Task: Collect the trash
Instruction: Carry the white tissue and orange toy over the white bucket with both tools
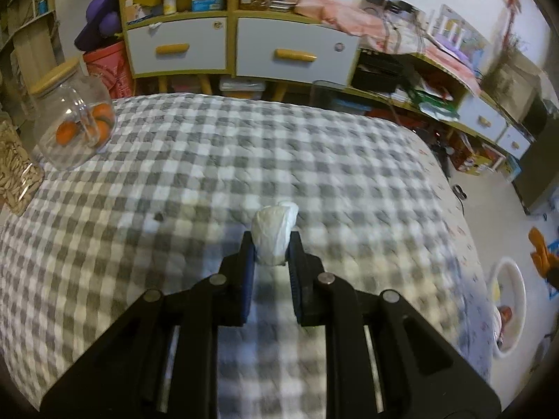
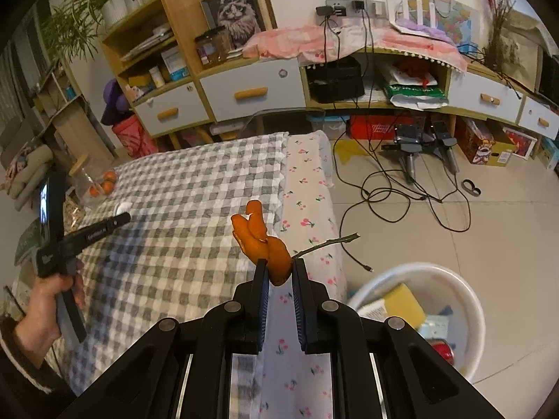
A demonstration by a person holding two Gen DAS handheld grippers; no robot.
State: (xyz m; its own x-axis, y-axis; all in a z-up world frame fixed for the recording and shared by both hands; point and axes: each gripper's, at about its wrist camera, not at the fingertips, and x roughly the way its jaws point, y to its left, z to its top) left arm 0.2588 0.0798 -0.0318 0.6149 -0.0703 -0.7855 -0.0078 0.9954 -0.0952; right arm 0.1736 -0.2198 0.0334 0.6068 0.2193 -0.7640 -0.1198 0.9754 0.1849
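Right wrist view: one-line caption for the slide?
Right gripper pinching orange peel over the checked bedspread, white trash bin on the floor just right.

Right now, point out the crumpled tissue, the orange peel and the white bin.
crumpled tissue (image 1: 274, 235): left wrist view, middle of the wad.
orange peel (image 2: 260, 241): right wrist view, centre of the peel.
white bin (image 2: 477, 317): right wrist view, right rim.
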